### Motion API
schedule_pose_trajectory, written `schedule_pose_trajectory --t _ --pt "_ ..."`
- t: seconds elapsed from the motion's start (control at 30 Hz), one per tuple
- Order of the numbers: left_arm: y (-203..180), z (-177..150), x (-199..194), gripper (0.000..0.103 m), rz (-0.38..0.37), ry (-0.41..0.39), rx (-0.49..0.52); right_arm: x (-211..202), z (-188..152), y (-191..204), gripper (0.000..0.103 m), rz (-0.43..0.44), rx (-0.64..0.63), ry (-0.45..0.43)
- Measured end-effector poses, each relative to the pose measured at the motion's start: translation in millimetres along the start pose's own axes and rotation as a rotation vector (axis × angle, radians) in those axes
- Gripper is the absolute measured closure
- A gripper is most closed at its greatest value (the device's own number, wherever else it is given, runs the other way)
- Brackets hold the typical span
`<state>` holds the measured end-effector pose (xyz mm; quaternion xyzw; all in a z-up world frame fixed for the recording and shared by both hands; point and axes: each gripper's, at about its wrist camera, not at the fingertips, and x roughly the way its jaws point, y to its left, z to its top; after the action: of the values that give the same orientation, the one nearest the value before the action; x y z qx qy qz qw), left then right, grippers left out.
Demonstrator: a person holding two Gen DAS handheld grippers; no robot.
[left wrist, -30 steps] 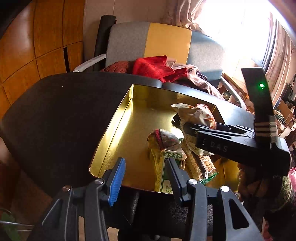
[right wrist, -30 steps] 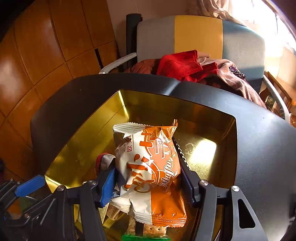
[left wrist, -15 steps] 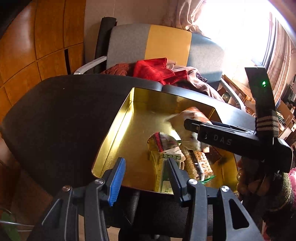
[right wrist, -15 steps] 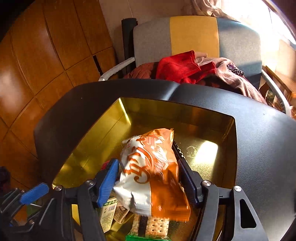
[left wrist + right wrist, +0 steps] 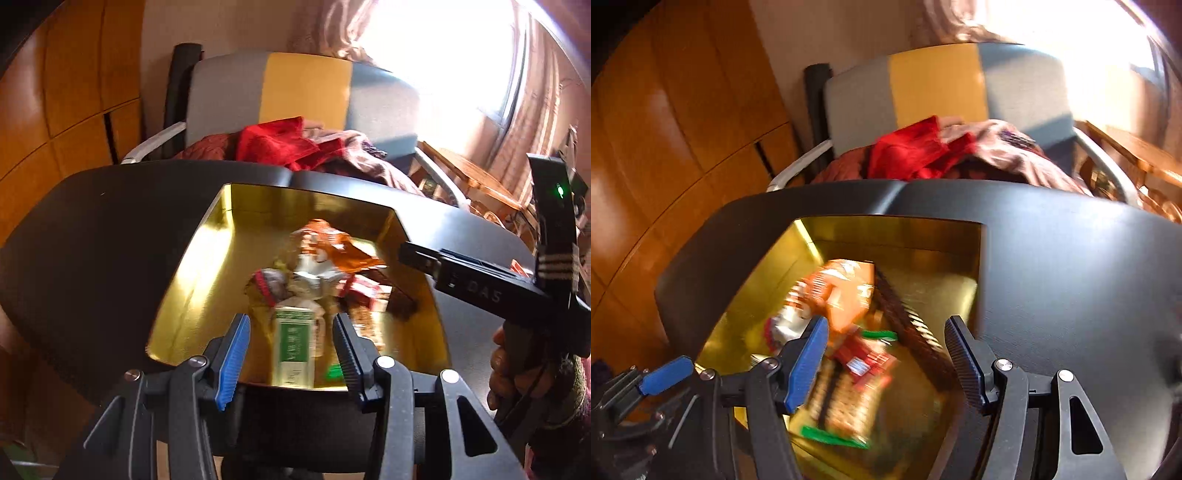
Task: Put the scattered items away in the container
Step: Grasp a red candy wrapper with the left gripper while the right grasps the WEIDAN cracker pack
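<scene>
Left wrist view: the gold tin (image 5: 192,273) sits on the black worktop (image 5: 92,236), and the snacks lie heaped in its near right part. A green-and-white carton (image 5: 293,341) lies flat, its long axis running from the near wall toward the far one. Behind it the orange-and-white snack bag (image 5: 328,247) rests on the heap, blurred, slanting toward the far wall. The left claw (image 5: 291,360) hangs spread over the near rim with nothing between its pads. The right claw's (image 5: 886,356) body juts in from the right, a hand (image 5: 508,369) gripping its handle.

The right wrist view alone shows a cracker pack (image 5: 846,402), a red wrapper (image 5: 864,354) and a dark ridged bar (image 5: 912,332) along the right wall. There the right claw stands spread and empty above them. A chair (image 5: 934,88) piled with red cloth (image 5: 912,151) stands beyond the worktop.
</scene>
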<state>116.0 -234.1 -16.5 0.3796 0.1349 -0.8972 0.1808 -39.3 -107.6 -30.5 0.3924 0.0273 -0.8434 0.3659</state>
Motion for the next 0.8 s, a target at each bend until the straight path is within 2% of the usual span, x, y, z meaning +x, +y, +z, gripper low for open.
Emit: schedule_pose_trajectory --t 0.17,0.43,0.63,0.8 --pt "-36.6 1.4 4.0 0.056 -0.068 0.010 0.078 -34.1 -21.7 -51.6 0.036 -0.087 0.104 -0.029" --pt "-112.4 -3.9 11.6 0.056 -0.195 0.041 0.233 -104.3 -72.9 -149.6 0.037 -0.305 0.297 -0.083" --pt "-182.3 -17.2 20.7 0.055 -0.299 0.075 0.401 -159.9 -113.9 -220.5 0.036 -0.454 0.428 -0.113" --pt "-245.9 -39.7 27.0 0.055 -0.422 0.106 0.575 -199.4 -151.4 -270.1 0.036 -0.526 0.542 -0.130"
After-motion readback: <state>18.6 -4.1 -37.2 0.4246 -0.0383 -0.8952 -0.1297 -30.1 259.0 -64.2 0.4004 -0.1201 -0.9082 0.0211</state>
